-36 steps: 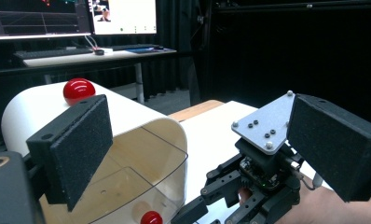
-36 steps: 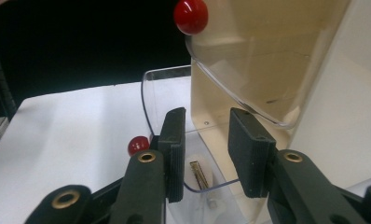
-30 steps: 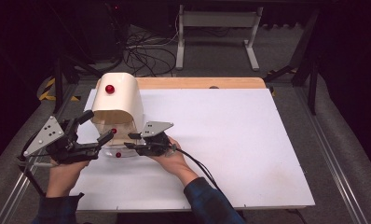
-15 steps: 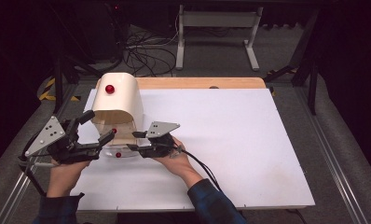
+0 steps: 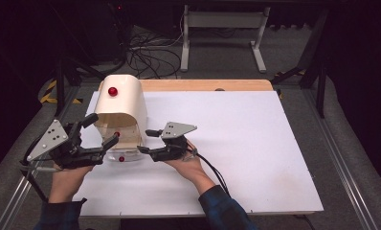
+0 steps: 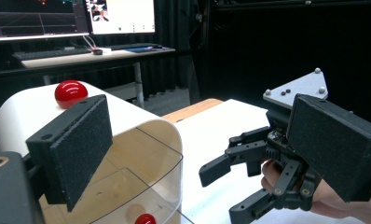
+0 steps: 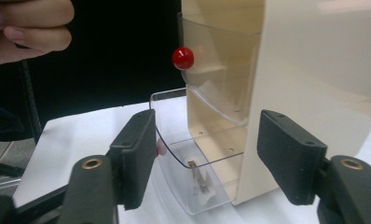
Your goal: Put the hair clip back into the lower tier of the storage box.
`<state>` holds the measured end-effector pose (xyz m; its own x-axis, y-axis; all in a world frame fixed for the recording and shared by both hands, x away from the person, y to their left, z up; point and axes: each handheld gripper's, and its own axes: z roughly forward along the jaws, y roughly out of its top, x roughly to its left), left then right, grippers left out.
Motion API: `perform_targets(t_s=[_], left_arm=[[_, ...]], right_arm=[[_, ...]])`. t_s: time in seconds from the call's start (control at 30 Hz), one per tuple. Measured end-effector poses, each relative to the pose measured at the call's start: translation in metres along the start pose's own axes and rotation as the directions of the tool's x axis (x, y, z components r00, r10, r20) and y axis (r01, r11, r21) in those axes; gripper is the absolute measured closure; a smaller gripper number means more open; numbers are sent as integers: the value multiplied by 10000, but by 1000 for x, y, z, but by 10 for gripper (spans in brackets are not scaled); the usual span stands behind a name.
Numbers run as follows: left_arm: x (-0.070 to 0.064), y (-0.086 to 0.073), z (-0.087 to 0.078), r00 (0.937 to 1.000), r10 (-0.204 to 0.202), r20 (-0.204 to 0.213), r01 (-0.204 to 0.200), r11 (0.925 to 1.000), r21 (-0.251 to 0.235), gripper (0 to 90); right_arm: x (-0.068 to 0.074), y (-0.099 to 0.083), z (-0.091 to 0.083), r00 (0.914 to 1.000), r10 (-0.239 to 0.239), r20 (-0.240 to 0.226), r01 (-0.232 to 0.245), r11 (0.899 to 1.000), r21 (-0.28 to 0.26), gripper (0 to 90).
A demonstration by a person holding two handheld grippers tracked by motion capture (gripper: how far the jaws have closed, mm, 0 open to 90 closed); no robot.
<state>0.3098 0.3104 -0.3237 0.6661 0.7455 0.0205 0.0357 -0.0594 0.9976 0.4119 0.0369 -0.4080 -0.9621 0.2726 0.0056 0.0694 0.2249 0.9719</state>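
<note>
I have the cream cabinet standing near the left edge of the white worktop, toward the far-left corner, with a red knob on its rounded top. Its clear drawers face the near edge; the lowest clear drawer is pulled out toward me and carries a small red knob on its front. In the right gripper view that drawer has a small clip-like item lying in it, too unclear for me to name, and the drawer above has its own red knob.

My left gripper sits just left of the cabinet's open front, jaws spread wide and holding nothing; in the left gripper view one pad lies in front of the cabinet's curved shell and the other is off to the right. I cannot tell whether it touches the cabinet.

My right gripper is just right of the cabinet's front, jaws also wide apart and empty, pointing left at the drawers. In its own view the pulled-out drawer and the cabinet's near corner lie between the two jaws, a little beyond the tips, not gripped. The right gripper also shows in the left gripper view, facing the cabinet from close by.
</note>
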Motion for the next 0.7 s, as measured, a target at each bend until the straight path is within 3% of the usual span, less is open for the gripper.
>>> perform_targets(t_s=[0.43, 0.7], left_arm=[[-1, 0, 1, 10000, 49, -19, -49, 10000, 73, 74], [-4, -2, 6, 10000, 57, 70, -58, 9998, 172, 68]], right_arm=[[-7, 1, -20, 9990, 264, 349, -257, 9995, -182, 270], [-12, 4, -41, 9954, 405, 864, -362, 9981, -507, 205]])
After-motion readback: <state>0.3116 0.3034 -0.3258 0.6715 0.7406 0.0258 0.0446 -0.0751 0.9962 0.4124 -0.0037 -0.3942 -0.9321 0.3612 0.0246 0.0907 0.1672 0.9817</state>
